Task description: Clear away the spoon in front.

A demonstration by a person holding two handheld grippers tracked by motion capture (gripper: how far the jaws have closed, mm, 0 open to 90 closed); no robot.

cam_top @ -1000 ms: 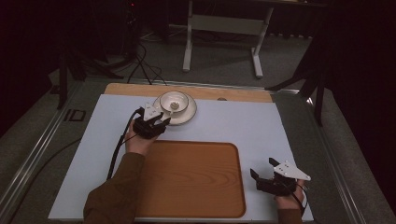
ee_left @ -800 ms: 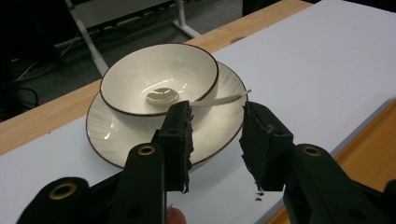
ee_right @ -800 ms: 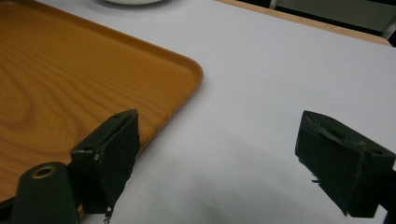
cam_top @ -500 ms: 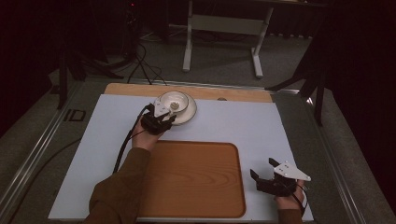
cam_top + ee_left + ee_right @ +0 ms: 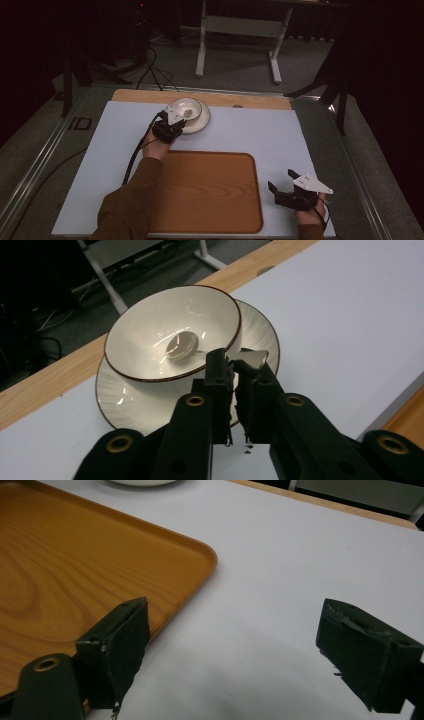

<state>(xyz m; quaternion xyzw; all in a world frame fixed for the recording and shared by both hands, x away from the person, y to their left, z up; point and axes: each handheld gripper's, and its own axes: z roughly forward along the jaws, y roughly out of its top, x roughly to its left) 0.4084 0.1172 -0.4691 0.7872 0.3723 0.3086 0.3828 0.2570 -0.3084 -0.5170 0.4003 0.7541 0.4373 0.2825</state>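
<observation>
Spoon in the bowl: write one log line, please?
left claw: just closed on spoon handle | spoon: in bowl on plate | right claw: open, empty

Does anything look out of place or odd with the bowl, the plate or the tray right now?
Nothing stands out. The bowl sits upright on the plate, unchipped, with a spoon lying in it and nothing spilled. The left gripper has just been closing on the spoon's handle. The wooden tray lies flat.
</observation>
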